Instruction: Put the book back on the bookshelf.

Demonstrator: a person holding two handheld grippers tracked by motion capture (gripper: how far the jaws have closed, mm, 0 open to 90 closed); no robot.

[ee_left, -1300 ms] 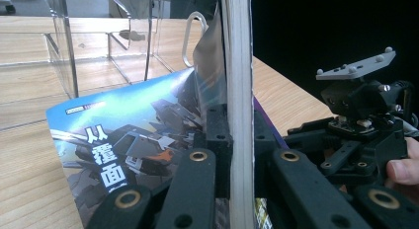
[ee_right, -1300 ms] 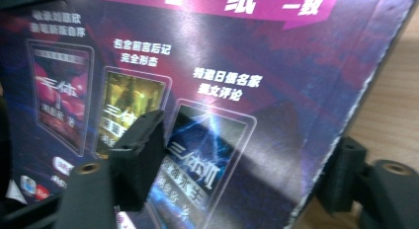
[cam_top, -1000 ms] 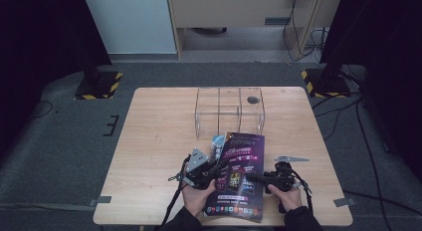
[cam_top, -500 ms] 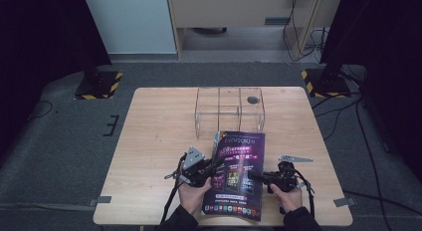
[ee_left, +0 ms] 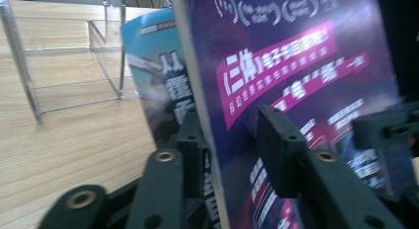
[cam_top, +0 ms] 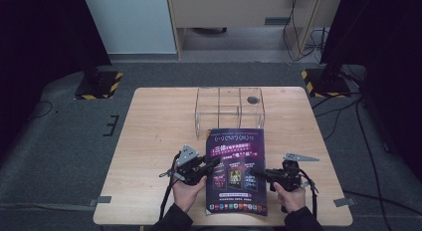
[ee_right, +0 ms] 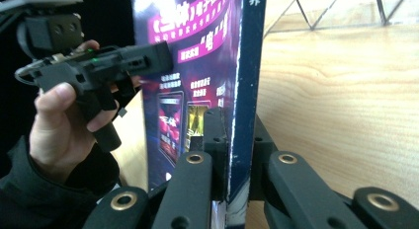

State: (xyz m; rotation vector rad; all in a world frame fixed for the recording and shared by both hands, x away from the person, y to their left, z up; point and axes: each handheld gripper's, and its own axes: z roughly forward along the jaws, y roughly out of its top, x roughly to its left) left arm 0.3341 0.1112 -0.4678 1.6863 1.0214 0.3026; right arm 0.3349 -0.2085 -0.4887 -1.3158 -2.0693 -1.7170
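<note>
A purple book [cam_top: 235, 161] with pink lettering is held tilted over the table's near edge, between my two grippers. My right gripper [cam_top: 254, 172] is shut on its right edge; in the right gripper view both pads [ee_right: 217, 140] press the dark spine [ee_right: 249, 66]. My left gripper [cam_top: 214, 164] is at the left edge. Its jaws have just been opening and straddle the cover [ee_left: 296, 66], with the right pad [ee_left: 274, 145] standing off it. A teal book [ee_left: 158, 81] shows behind the purple one.
A clear wire-and-acrylic rack [cam_top: 229, 109] with compartments stands mid-table just beyond the book, a dark round spot [cam_top: 252, 99] inside it. The wooden table [cam_top: 159, 121] has bare room left and right. Cables trail from both grippers.
The purple book has straightened and its top edge now sits closer to the rack. The teal book that showed at its left is now covered in the high view.
</note>
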